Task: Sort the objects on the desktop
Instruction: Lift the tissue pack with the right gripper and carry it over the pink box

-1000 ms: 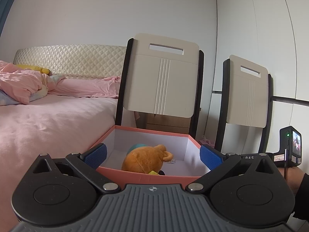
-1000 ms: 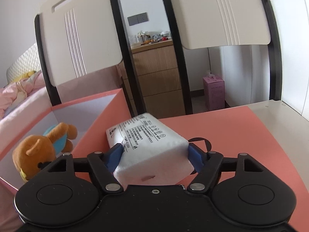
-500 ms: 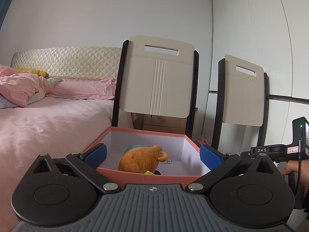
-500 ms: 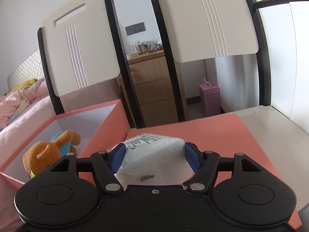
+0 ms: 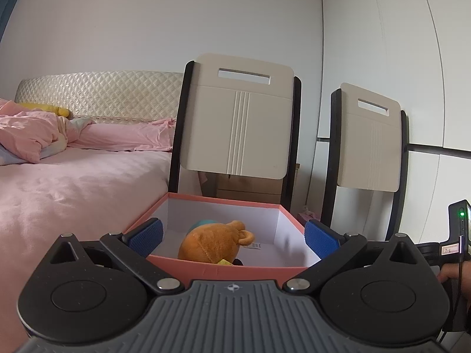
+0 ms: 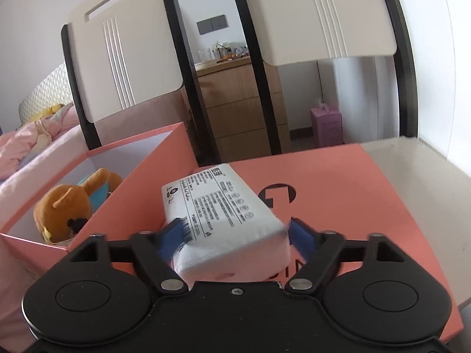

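Left side of the left wrist view: pink bed (image 5: 73, 194) filling that whole flank, and the left tongs (image 5: 232, 236) spread wide with nothing between the pads, parked at the near rim of the open salmon box (image 5: 223, 266). They have barely shifted over the last second. Inside, centre frame, the orange plush bear (image 5: 210, 245) lies on the white floor of the box.

Over to the right wrist view, and here is the change: the white tissue pack (image 6: 223, 214), half a second ago squeezed tight and seen end-on, now shows its printed top face angled away, and the right tongs (image 6: 238, 235) look looser. The left pad is a blur against the pack, the right pad stands just off its corner. I cannot tell whether they have let go. The pack sits over the flat salmon lid (image 6: 338, 194), just right of the box wall, not in the box with the bear.

My read: either a release onto the lid or a regrip before the carry leftward. In the way stands that right box wall (image 6: 138, 194). Two chair backs (image 6: 123, 50) rise behind, the pale desk (image 6: 412, 164) at far right.
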